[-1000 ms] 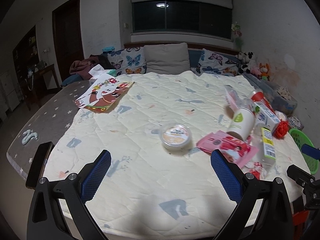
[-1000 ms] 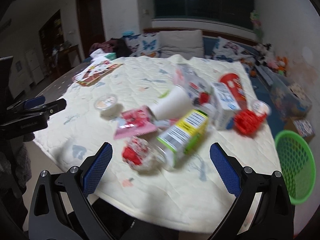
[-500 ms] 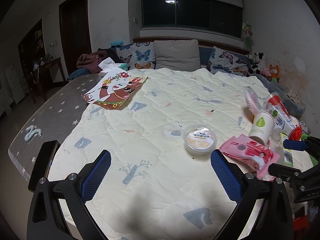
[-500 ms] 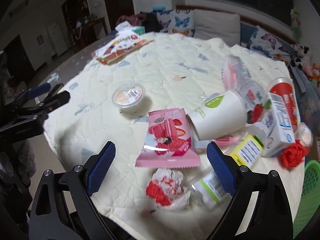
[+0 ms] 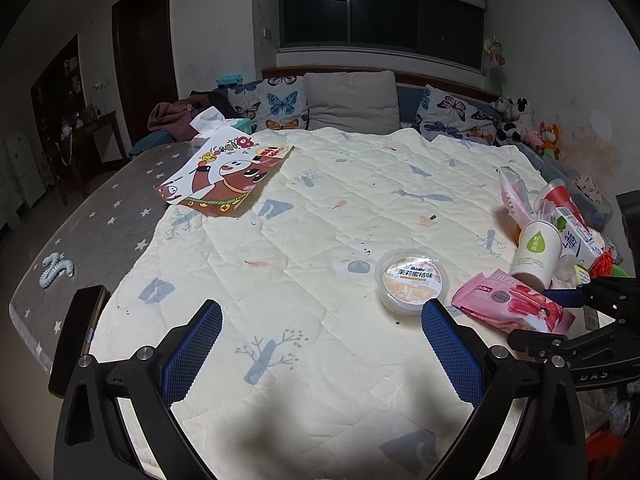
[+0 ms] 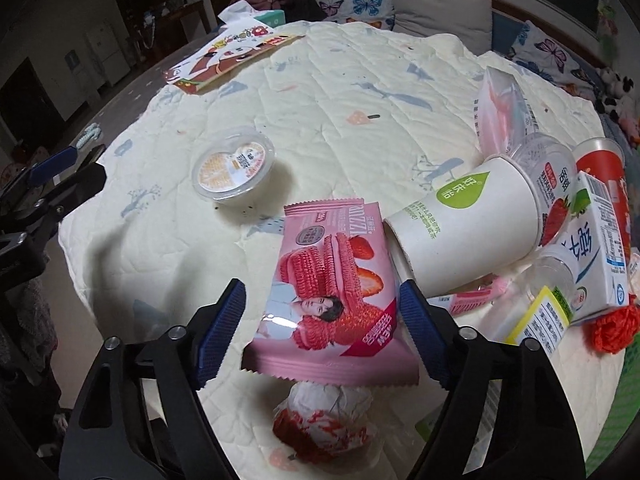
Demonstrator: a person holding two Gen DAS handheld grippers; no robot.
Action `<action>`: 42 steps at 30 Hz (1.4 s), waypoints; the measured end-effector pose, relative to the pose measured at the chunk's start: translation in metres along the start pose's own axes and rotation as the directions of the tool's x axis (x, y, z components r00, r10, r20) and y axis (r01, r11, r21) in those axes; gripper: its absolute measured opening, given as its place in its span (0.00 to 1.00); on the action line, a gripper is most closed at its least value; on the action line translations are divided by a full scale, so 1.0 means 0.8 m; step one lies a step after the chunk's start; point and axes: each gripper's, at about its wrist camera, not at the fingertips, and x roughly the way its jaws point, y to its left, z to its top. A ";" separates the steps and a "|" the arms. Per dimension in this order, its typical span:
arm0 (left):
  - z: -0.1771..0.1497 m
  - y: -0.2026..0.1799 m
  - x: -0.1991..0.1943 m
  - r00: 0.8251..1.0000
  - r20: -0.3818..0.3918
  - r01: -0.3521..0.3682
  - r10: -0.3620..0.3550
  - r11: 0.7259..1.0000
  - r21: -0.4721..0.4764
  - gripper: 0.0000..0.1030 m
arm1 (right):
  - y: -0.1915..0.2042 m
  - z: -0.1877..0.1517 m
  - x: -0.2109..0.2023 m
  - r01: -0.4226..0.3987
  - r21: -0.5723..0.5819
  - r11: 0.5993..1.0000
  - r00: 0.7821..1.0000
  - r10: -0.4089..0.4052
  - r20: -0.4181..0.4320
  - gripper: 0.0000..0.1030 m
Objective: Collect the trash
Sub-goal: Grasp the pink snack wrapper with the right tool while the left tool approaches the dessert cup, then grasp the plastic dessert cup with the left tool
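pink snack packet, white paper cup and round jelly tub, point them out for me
pink snack packet (image 6: 332,292), right wrist view, middle of its printed front
white paper cup (image 6: 464,220), right wrist view, side wall below the green logo
round jelly tub (image 5: 412,280), left wrist view, centre of its foil lid

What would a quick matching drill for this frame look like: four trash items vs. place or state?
Things:
1. pink snack packet
2. paper cup
3. round jelly tub
4. crumpled red-and-white wrapper

Descriptions:
A. lying on its side
B. alone, apart from the pile, lid up
C. between the open right gripper pads
D. nearest the quilt edge, below the packet

Pairs: 1-C, 2-A, 3-B, 4-D
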 end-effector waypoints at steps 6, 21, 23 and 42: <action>0.000 -0.004 0.006 1.000 -0.005 0.008 -0.007 1.000 0.019 0.94 | 0.001 0.000 0.011 0.014 -0.004 1.000 1.000 -0.014 -0.012 0.65; 0.003 -0.012 0.018 0.999 -0.016 0.033 -0.032 0.998 0.048 0.94 | -0.001 0.005 0.008 -0.009 0.009 1.000 1.000 0.009 0.008 0.59; 0.004 -0.013 0.021 0.999 -0.022 0.046 -0.045 0.998 0.051 0.94 | -0.002 0.004 0.001 -0.021 0.018 1.000 1.000 0.021 0.021 0.59; 0.018 -0.068 0.089 0.968 -0.143 0.231 -0.205 0.952 0.199 0.94 | -0.047 -0.006 -0.141 -0.083 0.150 0.985 0.953 0.034 0.302 0.58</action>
